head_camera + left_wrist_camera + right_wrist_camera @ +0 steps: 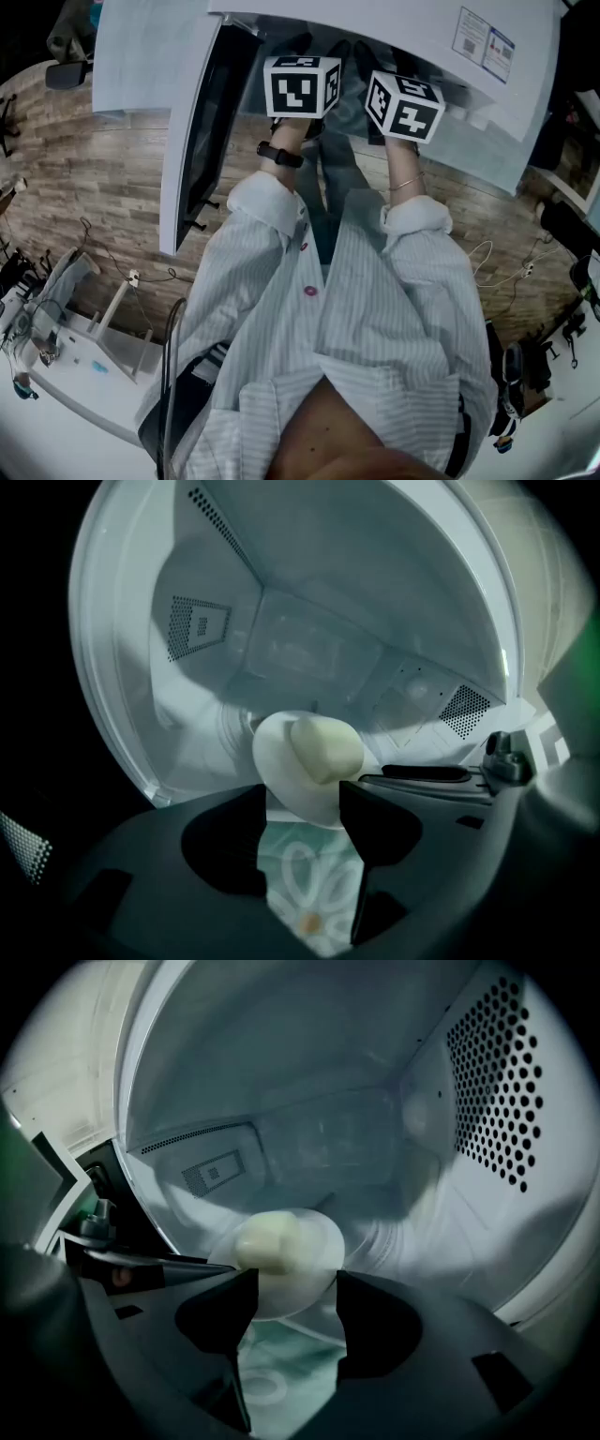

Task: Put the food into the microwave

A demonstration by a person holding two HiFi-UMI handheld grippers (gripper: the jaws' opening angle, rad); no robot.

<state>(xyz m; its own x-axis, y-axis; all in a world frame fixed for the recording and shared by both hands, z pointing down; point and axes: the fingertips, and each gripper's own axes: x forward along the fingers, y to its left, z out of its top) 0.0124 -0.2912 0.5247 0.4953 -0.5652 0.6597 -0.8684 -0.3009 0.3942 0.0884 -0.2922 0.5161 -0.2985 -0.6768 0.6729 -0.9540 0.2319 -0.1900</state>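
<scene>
A pale bun lies on a white plate inside the white microwave. My left gripper is open, its dark jaws standing either side of the plate's near rim without pressing on it. My right gripper is open too, at the other side of the same plate, with the bun just beyond its jaws. In the head view only the marker cubes show at the microwave's mouth; the jaws are hidden inside.
The microwave door hangs open at the left. Perforated vents mark the cavity walls close around both grippers. A green flower-patterned surface lies under the jaws. A white desk stands on the wooden floor at lower left.
</scene>
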